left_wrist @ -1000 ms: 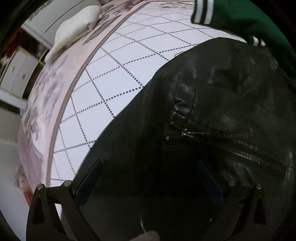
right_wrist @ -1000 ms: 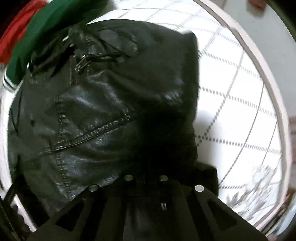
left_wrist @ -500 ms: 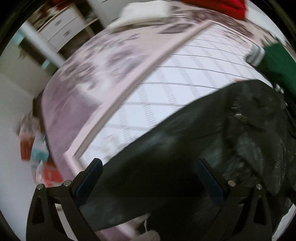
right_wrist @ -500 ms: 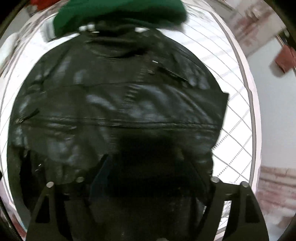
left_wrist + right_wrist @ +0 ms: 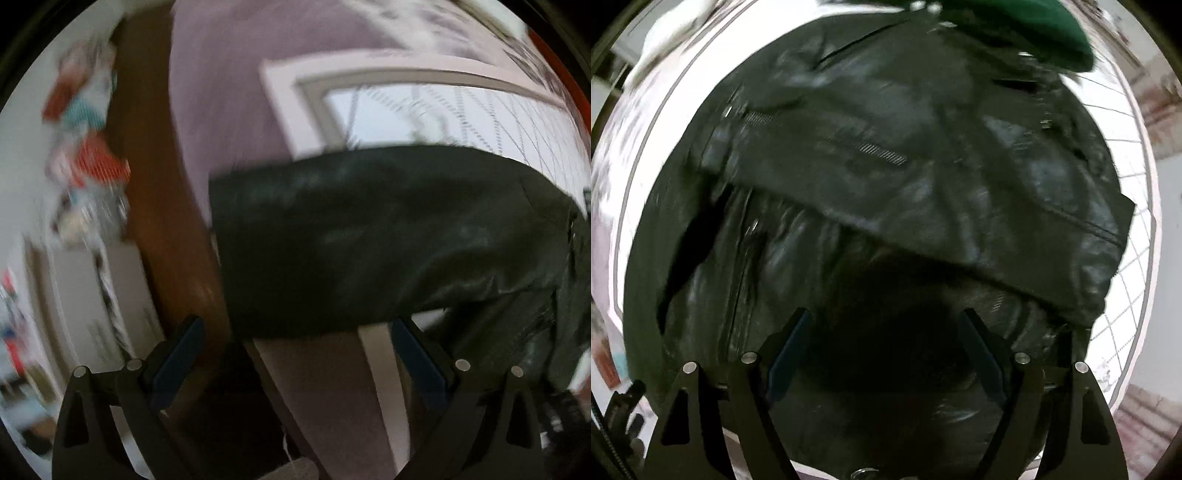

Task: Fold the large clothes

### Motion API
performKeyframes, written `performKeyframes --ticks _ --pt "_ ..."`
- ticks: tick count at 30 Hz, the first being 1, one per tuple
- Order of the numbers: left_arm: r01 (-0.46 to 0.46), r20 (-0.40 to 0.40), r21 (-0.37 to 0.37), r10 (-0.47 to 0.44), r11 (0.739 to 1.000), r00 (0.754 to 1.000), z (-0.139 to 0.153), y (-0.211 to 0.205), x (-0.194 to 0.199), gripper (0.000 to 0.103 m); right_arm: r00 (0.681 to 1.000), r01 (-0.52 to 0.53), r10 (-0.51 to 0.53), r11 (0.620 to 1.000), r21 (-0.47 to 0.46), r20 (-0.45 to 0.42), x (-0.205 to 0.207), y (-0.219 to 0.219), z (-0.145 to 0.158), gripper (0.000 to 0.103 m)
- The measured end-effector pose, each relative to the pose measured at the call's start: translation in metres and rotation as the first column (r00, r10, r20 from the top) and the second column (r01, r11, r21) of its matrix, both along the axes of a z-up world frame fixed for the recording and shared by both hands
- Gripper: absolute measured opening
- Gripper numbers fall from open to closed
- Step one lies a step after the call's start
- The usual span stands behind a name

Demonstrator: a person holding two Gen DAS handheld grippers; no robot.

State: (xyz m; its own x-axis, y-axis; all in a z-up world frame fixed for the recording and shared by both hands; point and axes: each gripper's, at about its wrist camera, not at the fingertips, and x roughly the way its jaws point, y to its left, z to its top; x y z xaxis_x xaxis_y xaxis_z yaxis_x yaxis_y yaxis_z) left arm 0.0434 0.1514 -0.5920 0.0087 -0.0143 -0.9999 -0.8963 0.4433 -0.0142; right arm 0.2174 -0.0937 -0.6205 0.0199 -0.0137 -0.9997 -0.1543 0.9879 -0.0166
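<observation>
A black leather jacket (image 5: 923,166) lies on the bed and fills the right wrist view, with a folded edge running across its middle and zips showing at the left. My right gripper (image 5: 884,354) hangs straight above it, open, its blue pads wide apart and gripping nothing. In the blurred left wrist view a long black part of the jacket (image 5: 369,229) stretches across the bed's corner. My left gripper (image 5: 297,354) is open above the near edge of that part and holds nothing.
A green garment (image 5: 1027,33) lies against the jacket's far edge. The bed has a white grid sheet (image 5: 424,114) with a pink border and a mauve cover. Past the corner are a brown wooden strip (image 5: 155,221) and colourful clutter (image 5: 85,147). Something white (image 5: 676,33) lies far left.
My right gripper, shut one second ago, now stands open and has rolled over the jacket. The left gripper has swung from over the jacket's body out to the bed's corner.
</observation>
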Motion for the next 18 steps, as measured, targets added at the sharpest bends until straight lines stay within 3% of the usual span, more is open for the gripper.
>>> performKeyframes --ticks 4,6,8,10,13,18 --pt "-0.131 0.094 -0.154 0.147 0.979 0.985 -0.020 0.003 -0.014 0.103 1.000 -0.022 0.022 1.000 -0.008 -0.015 -0.011 0.024 -0.017 0.083" --pt "-0.211 0.133 -0.241 0.248 0.947 0.960 -0.034 0.005 -0.020 0.103 1.000 -0.019 0.019 1.000 -0.011 -0.017 -0.016 0.030 -0.022 0.083" --pt "-0.261 0.161 -0.277 0.313 0.925 0.936 -0.040 0.008 -0.024 0.103 1.000 -0.013 0.013 1.000 -0.010 -0.025 -0.019 0.032 -0.028 0.083" --pt "-0.299 0.190 -0.277 0.357 0.913 0.915 -0.042 0.012 -0.022 0.103 1.000 -0.006 0.006 1.000 -0.011 -0.029 -0.020 0.030 -0.035 0.083" --pt "-0.336 0.194 -0.234 0.383 0.912 0.903 -0.044 0.025 -0.021 0.102 1.000 0.008 -0.008 1.000 -0.012 -0.027 -0.023 0.027 -0.041 0.083" --pt "-0.399 0.197 -0.155 0.424 0.904 0.884 -0.042 0.048 -0.023 0.076 1.000 0.017 -0.017 1.000 0.003 -0.023 -0.015 0.001 -0.040 0.083"
